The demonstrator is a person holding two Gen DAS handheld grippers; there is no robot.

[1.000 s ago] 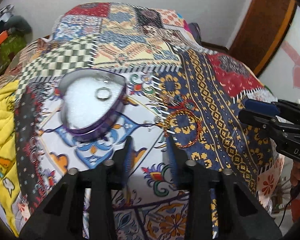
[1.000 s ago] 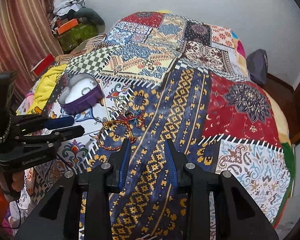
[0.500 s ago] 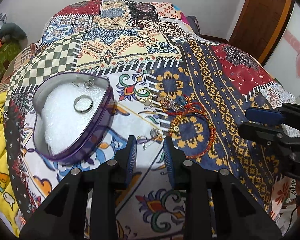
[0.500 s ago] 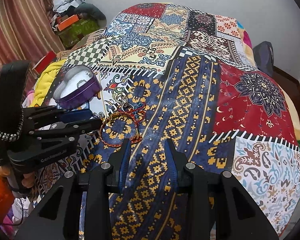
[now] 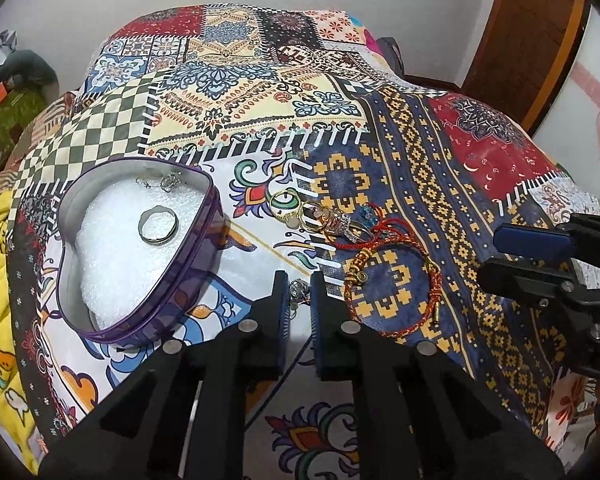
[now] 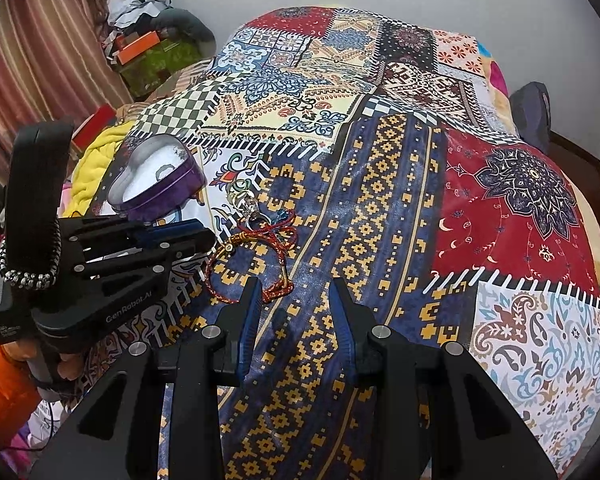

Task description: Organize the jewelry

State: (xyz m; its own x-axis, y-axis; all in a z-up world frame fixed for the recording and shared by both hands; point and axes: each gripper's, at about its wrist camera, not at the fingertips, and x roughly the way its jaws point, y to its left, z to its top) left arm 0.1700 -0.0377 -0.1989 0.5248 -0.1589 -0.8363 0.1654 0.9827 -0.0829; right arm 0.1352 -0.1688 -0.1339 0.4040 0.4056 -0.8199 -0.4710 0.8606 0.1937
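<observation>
Jewelry lies scattered on a patchwork bedspread (image 5: 260,92), and the person has both grippers down close over it. The left gripper (image 5: 299,300) has its fingers drawn narrow around a small silvery piece (image 5: 298,289) lying on the white patch; whether they actually pinch it I cannot tell. Just left of it sits a purple heart-shaped tin (image 5: 140,248), lidless, lined with white padding, with a silver ring (image 5: 158,227) lying flat on the padding and a thin chain (image 5: 162,181) near the tin's far edge. Beyond the left fingertips a cluster of gold rings (image 5: 296,212) rests beside a tangle of red cord (image 5: 384,232), and a red-and-gold braided bracelet (image 5: 392,292) lies in an open loop on the blue patch. The right gripper (image 6: 294,316) hovers over that blue patch with its fingers spread wide and nothing between them, the bracelet just beside its left finger. A beaded band (image 6: 30,274) is looped around the body of the left gripper.
</observation>
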